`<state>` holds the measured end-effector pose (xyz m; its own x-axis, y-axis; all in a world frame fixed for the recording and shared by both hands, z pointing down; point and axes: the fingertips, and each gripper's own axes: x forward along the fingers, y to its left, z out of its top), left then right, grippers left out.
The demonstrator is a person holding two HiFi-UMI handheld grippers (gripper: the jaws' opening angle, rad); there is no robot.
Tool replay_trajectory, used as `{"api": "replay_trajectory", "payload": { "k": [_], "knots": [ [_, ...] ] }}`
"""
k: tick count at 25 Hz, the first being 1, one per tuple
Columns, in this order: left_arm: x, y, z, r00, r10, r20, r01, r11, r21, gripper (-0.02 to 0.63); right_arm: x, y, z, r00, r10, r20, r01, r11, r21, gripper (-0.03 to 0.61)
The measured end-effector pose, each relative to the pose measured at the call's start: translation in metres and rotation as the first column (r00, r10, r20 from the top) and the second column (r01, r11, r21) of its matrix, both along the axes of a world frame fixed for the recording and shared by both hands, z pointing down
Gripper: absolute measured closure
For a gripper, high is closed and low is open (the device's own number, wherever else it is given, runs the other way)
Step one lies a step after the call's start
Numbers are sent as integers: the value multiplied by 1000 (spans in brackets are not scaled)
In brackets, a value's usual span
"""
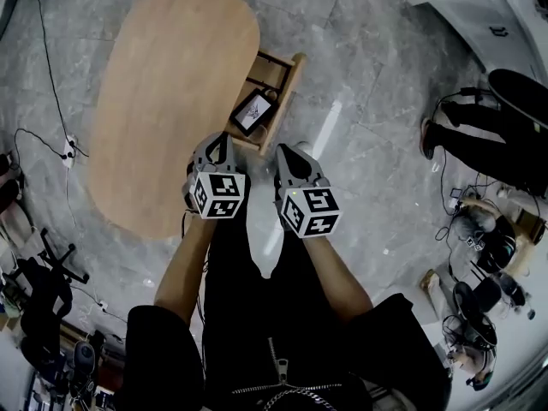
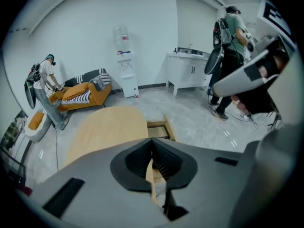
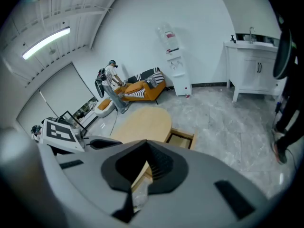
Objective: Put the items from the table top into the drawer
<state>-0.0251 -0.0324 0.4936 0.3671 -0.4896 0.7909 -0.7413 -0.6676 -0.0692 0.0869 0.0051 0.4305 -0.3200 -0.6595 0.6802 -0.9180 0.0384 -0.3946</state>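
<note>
I have both grippers up in front of me, side by side and apart, each pointing forward and down. The left gripper (image 1: 218,148) has its jaws brought fully together with nothing between them; in its own view the two dark pads meet along a thin seam. The right gripper (image 1: 291,154) looks the same: jaws closed on each other and carrying nothing.

Ahead of and below the left gripper lies the oval wooden desk (image 1: 163,101), reaching away to that gripper's left. The drawer (image 1: 287,92) stands pulled out from the desk's side, just beyond the tips of both grippers and between the lines they point along. Inside it rests a flat dark-framed item (image 1: 253,111) with a pale face, lying at a slant against the near end of the drawer, closer to the left gripper than to the right. I cannot tell what kind of item it is.

Past the desk, far ahead of the left gripper, an orange sofa (image 2: 80,94) sits against the white wall beside a water dispenser (image 2: 124,61). Off to the right gripper's side a person in dark trousers (image 1: 488,135) stands on the grey marbled floor (image 1: 368,101).
</note>
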Motion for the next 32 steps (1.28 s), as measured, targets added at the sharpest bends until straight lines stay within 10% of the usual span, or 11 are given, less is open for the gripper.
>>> {"api": "replay_trajectory", "payload": {
  "k": [13,32],
  "knots": [
    [-38,-12,-140,969,-166,-181,180,982,62,598,-54,-34,-148,994,-81,-79,95,976,193,569],
    [-63,-13,-185,970,-138,-200,157,984,81,600,-88,-35,-207,994,-72,-77,90,962,258,569]
  ]
}}
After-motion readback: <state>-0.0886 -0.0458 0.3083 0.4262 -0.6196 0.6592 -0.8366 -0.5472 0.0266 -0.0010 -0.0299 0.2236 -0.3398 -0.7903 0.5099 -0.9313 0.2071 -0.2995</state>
